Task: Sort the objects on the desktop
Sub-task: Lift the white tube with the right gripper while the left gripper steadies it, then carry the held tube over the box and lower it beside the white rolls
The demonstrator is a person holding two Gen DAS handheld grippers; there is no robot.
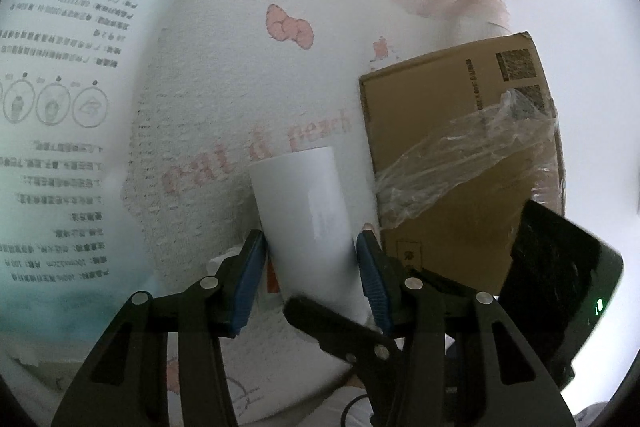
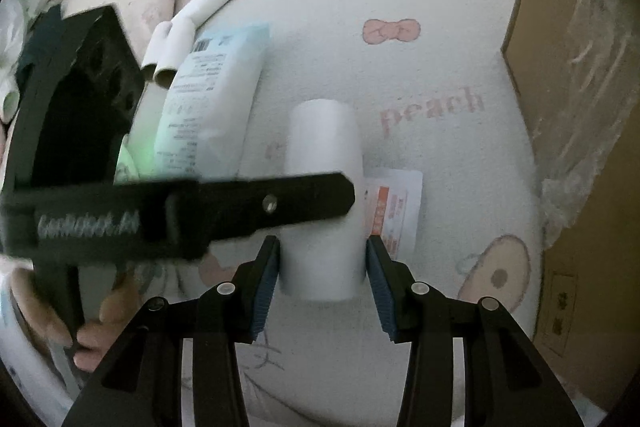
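A white cylinder [image 1: 300,203] lies on a white cloth with pink bows [image 1: 224,75]. My left gripper [image 1: 312,239] straddles its near part, blue pads close on both sides. A sliver of orange packet shows between the left pad and the cylinder, so the jaws stand open. In the right wrist view the same cylinder [image 2: 322,143] sits between the pads of my right gripper [image 2: 322,247], which press on both its sides. A black finger of the left gripper [image 2: 280,203] crosses in front of the cylinder.
A tissue pack [image 1: 60,107] [image 2: 212,99] lies left of the cylinder. A cardboard box with loose plastic film [image 1: 460,167] [image 2: 580,107] stands right. A small orange-labelled packet [image 2: 394,207] lies under the cylinder. Several white tubes [image 2: 188,19] lie at the back left. A hand [image 2: 104,307] holds the left gripper.
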